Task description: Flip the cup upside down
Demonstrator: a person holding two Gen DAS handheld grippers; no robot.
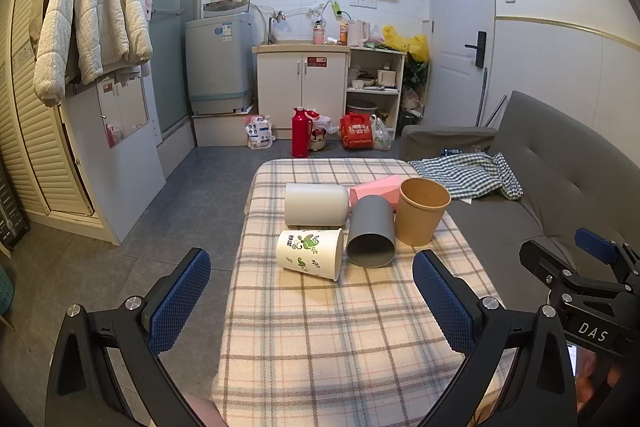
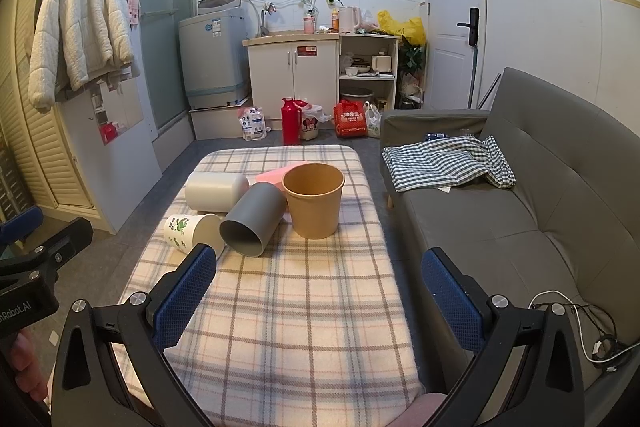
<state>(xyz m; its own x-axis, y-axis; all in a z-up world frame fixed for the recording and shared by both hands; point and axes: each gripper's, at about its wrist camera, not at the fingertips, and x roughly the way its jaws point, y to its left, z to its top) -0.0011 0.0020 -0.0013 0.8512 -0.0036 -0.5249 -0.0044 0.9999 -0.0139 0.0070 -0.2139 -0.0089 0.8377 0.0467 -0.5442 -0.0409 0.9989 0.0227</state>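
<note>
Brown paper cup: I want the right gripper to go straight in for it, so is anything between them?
Nothing visible: only bare plaid tabletop lies between the open right gripper and the upright brown paper cup. The gray cup lies just to its left.

From my right wrist camera, the right gripper hangs above the near end of the desk, its blue-padded fingers spread wide with nothing between them. Ahead, a brown paper cup stands upright, mouth up. Touching its left side, a grey cup lies tipped, mouth toward me. A leaf-printed white cup and a plain white cup also lie sideways. A pink box sits behind them. The left gripper shows at the left edge.
</note>
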